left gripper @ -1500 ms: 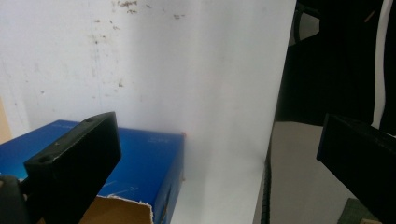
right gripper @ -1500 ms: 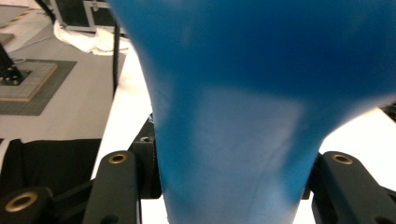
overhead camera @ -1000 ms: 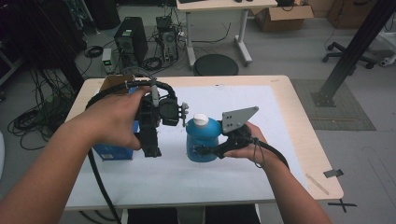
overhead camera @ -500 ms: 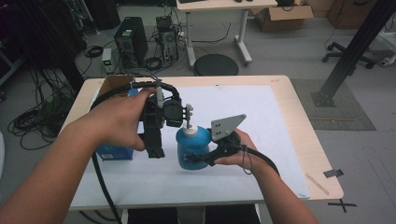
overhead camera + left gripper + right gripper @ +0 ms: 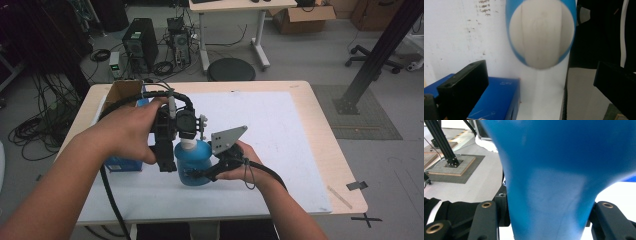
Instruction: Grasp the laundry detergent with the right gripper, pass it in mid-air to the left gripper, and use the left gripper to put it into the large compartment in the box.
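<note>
The blue bottle (image 5: pixel 194 162) stands upright at centre frame on the white mat (image 5: pixel 280 150), long axis vertical, white cap (image 5: pixel 189 143) pointing up. The right gripper (image 5: pixel 200 175) pinches its body from the right, jaws pressed against both sides. The left gripper (image 5: pixel 189 142) hovers directly above the cap, jaws spread wide and touching nothing. A blue box (image 5: pixel 122 162) lies at left.

High view: fixed above the person's side, facing forward and down over the whole bench (image 5: pixel 300 150). Left gripper view: looks straight down, close onto the white cap (image 5: pixel 541 35) of the blue bottle (image 5: pixel 195 162). Right gripper view: pressed against the bottle's body. All three views share the bottle.
</note>
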### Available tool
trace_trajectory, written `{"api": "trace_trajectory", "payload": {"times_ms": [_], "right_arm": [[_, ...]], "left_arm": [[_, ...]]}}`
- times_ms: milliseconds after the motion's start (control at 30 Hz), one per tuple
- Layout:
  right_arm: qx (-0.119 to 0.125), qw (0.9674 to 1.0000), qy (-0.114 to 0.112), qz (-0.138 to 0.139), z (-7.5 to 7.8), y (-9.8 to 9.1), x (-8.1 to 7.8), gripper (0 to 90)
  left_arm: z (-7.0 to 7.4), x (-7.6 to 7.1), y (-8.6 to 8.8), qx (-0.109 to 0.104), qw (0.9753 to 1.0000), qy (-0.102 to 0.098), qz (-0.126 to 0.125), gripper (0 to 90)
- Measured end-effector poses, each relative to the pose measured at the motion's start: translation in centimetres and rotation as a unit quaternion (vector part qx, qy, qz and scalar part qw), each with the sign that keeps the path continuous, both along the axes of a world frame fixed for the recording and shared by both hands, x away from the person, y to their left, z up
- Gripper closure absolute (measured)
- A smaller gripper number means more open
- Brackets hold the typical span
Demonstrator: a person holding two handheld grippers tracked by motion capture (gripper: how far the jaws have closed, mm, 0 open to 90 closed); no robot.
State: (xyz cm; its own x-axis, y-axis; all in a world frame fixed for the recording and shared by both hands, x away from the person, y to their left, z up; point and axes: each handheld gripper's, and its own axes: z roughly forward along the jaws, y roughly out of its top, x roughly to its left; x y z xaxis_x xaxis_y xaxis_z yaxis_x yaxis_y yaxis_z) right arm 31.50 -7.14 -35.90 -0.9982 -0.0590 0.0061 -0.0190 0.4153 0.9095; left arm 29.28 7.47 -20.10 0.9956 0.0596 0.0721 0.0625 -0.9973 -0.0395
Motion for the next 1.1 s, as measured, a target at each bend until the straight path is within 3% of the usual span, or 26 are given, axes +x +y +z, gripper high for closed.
{"api": "trace_trajectory", "payload": {"times_ms": [633,1100], "right_arm": [[0.006,1.0,-0.006,0.005,-0.2,2.3,-0.1,45.6],[0.002,1.0,0.006,0.003,-0.3,3.1,-0.5,45.5]], "left_arm": [[-1.8,0.1,-0.2,0.0,0.9999,0.014,-0.001,0.3],[-2.8,0.1,-0.5,0.006,0.9999,0.016,-0.003,0.4]]}}
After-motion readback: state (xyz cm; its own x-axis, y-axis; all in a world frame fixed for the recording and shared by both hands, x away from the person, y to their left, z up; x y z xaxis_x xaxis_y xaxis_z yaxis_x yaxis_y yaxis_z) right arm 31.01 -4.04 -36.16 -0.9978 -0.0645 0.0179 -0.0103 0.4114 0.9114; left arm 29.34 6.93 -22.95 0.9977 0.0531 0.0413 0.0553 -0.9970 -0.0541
